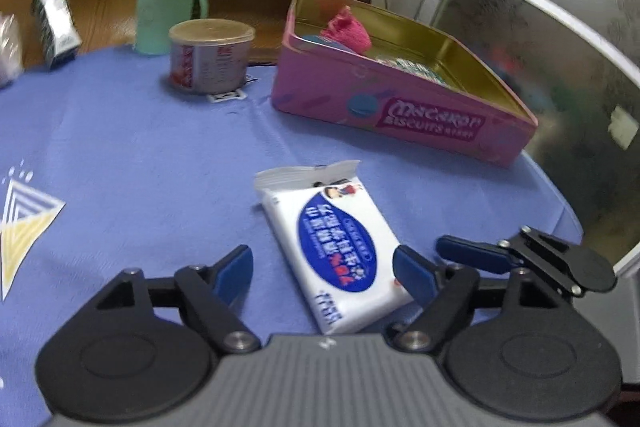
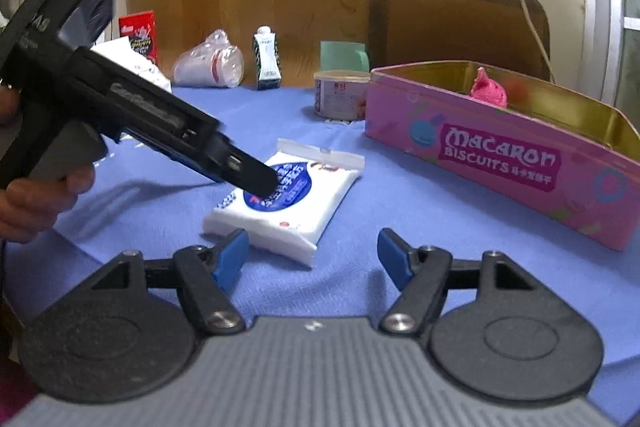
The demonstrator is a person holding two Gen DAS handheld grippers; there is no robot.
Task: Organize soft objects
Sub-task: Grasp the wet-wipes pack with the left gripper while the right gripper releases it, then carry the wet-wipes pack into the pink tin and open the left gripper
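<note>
A white tissue pack (image 1: 336,247) with a blue oval label lies flat on the blue tablecloth (image 1: 140,147). My left gripper (image 1: 324,271) is open and straddles its near end. The right pad sits at the pack's edge and the left pad stands clear of it. One blue finger (image 1: 468,251) of my right gripper shows just to the right. In the right wrist view my right gripper (image 2: 312,257) is open, with the tissue pack (image 2: 288,203) just ahead of it. A left gripper finger (image 2: 252,175) reaches over the pack. The pink biscuit tin (image 1: 400,99) (image 2: 480,155) holds a pink cloth (image 1: 346,27) (image 2: 490,93).
Behind the pack stand a lidded can (image 1: 210,55) (image 2: 340,93), a green mug (image 1: 168,11) and a small carton (image 1: 56,23) (image 2: 266,59). Bagged cups (image 2: 210,61) and a red packet (image 2: 138,31) sit at the far left. A brown chair back (image 2: 456,23) rises behind the tin.
</note>
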